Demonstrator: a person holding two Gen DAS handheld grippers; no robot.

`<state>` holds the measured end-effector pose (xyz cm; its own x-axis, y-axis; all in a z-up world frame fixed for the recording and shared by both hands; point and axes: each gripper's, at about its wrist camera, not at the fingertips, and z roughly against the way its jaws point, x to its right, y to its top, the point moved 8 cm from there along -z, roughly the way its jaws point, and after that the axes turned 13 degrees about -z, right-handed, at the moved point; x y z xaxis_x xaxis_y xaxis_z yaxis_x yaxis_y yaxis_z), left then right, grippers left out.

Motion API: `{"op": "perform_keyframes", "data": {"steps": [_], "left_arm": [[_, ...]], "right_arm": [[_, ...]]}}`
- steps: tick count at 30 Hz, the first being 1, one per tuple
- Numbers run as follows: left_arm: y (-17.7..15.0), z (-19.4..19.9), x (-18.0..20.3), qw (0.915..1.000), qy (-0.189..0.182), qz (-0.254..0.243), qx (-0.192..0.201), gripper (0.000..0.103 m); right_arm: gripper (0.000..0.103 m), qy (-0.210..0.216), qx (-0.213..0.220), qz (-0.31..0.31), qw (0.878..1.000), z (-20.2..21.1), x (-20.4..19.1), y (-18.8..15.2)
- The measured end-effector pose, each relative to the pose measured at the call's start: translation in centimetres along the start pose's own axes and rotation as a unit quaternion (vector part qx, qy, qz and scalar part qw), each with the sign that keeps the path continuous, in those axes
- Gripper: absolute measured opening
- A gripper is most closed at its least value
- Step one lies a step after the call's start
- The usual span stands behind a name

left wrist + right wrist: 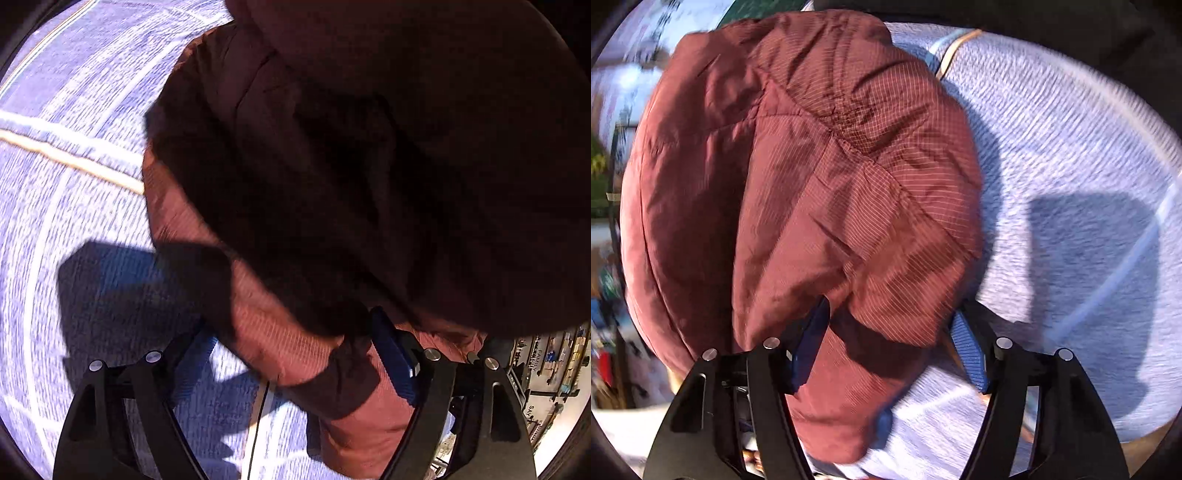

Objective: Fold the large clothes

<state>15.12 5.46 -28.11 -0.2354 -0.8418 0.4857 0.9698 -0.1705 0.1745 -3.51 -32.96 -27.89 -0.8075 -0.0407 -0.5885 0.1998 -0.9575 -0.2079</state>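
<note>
- We see a rust-red quilted jacket filling most of both wrist views, lying over a pale lavender knitted cover with light stripes and one tan stripe.
- Right claw: jaws spread wide, blue pads on either side of a bulge of jacket fabric. The left pad sits against the cloth; the right pad stands just beside the jacket's edge, over bare cover. We cannot tell whether any fabric is truly pinched.
- Left claw: jaws also spread. The right pad presses into a fold of jacket; the left pad is in shadow over the cover, apart from the cloth.
- Jacket edge in the left wrist view runs down the middle of the frame; the upper part of the garment is in deep shadow and its shape is unreadable there.
- Open room: bare cover lies to the right of the jacket in the right wrist view, and to the left of it in the left wrist view.
- A thin dark cord hangs between the left claw's jaws.
- Cluttered shelving shows at the far lower right of the left wrist view, blurred.
</note>
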Motion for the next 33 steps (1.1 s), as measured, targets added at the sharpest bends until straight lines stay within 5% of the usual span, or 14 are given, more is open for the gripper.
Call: {"op": "perform_keyframes", "data": {"steps": [2,5,7,12,18,22,27,30,33], "left_arm": [[0.8,-0.4,0.0,0.9999,0.002,0.009,0.009,0.075],[1.5,-0.3,-0.2,0.9994,0.014,0.028,0.013,0.045],[1.5,-0.2,-0.2,0.9993,0.010,0.036,0.010,0.036],[2.1,1.3,0.2,0.9989,-0.019,0.040,0.017,0.011],[1.0,8.6,3.2,0.9952,-0.048,0.023,0.083,0.007],[-1.8,16.4,6.1,0.9873,-0.044,-0.021,0.151,0.006],[-6.3,30.4,11.1,0.9621,-0.056,-0.072,0.257,0.006],[-9.8,37.9,16.0,0.9345,-0.030,-0.134,0.328,0.006],[-12.4,44.7,20.2,0.9056,-0.052,-0.153,0.392,0.006]], "right_arm": [[0.064,-0.001,0.013,-0.002,1.000,-0.4,0.0,0.1],[0.037,-0.003,0.029,-0.010,1.000,-0.3,-0.1,-0.5],[0.021,0.023,0.031,-0.015,0.999,0.3,-0.6,-1.0],[0.009,0.066,0.036,0.017,0.997,3.1,-3.7,-1.7],[0.006,0.119,0.020,0.106,0.987,8.3,-9.2,-4.7],[0.006,0.171,0.005,0.193,0.966,14.6,-12.7,-7.8],[0.006,0.242,0.002,0.259,0.935,26.2,-12.0,-12.8],[0.006,0.289,0.009,0.324,0.901,33.6,-10.7,-17.4],[0.006,0.337,0.008,0.367,0.867,39.8,-12.1,-21.0]]}}
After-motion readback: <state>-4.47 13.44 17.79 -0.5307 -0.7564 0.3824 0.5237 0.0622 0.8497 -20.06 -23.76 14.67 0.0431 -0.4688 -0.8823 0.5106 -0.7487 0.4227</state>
